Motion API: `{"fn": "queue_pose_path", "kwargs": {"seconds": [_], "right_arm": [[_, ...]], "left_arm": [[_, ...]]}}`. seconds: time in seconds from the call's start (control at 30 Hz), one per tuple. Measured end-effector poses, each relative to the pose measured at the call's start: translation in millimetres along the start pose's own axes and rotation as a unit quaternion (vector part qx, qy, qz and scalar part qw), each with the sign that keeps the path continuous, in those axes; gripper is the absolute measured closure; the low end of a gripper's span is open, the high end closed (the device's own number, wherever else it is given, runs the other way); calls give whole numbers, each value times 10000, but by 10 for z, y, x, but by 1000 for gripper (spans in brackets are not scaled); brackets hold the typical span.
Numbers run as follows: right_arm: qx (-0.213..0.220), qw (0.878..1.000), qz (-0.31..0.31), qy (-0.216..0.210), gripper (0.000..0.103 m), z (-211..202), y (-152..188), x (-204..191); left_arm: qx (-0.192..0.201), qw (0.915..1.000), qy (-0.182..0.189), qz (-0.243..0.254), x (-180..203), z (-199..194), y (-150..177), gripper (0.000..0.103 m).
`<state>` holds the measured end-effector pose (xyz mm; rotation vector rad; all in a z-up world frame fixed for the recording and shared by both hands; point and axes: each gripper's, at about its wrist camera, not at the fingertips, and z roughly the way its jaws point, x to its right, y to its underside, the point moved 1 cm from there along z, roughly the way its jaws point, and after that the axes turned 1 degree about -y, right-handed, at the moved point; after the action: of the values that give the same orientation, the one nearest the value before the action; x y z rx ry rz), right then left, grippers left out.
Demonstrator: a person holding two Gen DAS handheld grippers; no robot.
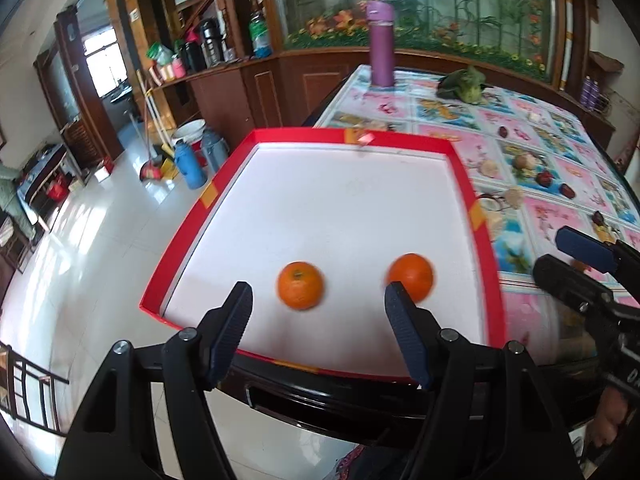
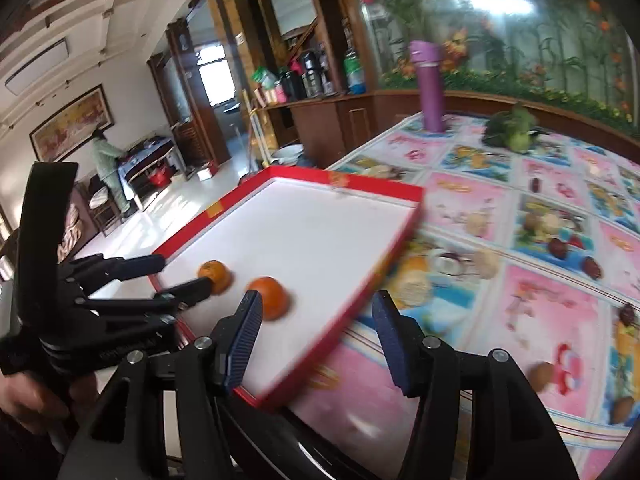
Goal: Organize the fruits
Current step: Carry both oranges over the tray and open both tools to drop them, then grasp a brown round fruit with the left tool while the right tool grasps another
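Two oranges lie in a red-rimmed white tray (image 1: pixel 464 168) at the table's near left corner. In the left wrist view, the left orange (image 1: pixel 300 285) sits just beyond my open left gripper (image 1: pixel 320 314), between its fingers. The right orange (image 1: pixel 412 276) is partly behind the right finger (image 1: pixel 404 328). My right gripper (image 2: pixel 318 322) is open and empty above the tray's near right rim (image 2: pixel 360 304). It sees both oranges (image 2: pixel 216 276) (image 2: pixel 270 296) and the left gripper (image 2: pixel 176 276) beside them. Small dark red fruits (image 2: pixel 557 248) lie scattered on the tablecloth.
A patterned pink and blue cloth (image 2: pixel 540 300) covers the table. A purple bottle (image 1: pixel 381 46) and a green leafy vegetable (image 1: pixel 464 84) stand at the far end. Two brown round items (image 2: pixel 540 376) lie near the right edge. Off the table's left side is tiled floor (image 1: pixel 100 240).
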<state>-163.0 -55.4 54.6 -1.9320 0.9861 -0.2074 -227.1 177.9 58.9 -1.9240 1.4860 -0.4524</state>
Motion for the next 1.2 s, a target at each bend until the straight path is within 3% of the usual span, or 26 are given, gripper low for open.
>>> {"fn": "queue_pose_path", "kwargs": {"seconds": [0.07, 0.13, 0.47, 0.67, 1.0, 1.07, 1.2], "right_arm": [[78, 9994, 165, 284, 45, -202, 103, 226], [107, 9981, 250, 551, 44, -362, 193, 391], [245, 9807, 992, 1670, 44, -1029, 606, 1160], [54, 9748, 1323, 1798, 44, -1009, 710, 1371], [-217, 9654, 1735, 1936, 45, -850, 707, 1637], [-322, 9634, 1806, 1956, 58, -810, 706, 1682], [-397, 9626, 1804, 1979, 62, -781, 699, 1698]], "left_arm": [[62, 9999, 87, 109, 96, -82, 2, 31], [120, 9995, 166, 225, 205, -138, -3, 18], [100, 9921, 764, 988, 880, -287, 56, 17], [-20, 9821, 1229, 1427, 1301, -310, 101, 17], [-187, 9731, 1685, 1559, 1698, -71, -56, 17], [-172, 9708, 1810, 1565, 1779, -16, -99, 18], [-200, 9655, 2030, 1620, 1942, 104, -162, 18]]}}
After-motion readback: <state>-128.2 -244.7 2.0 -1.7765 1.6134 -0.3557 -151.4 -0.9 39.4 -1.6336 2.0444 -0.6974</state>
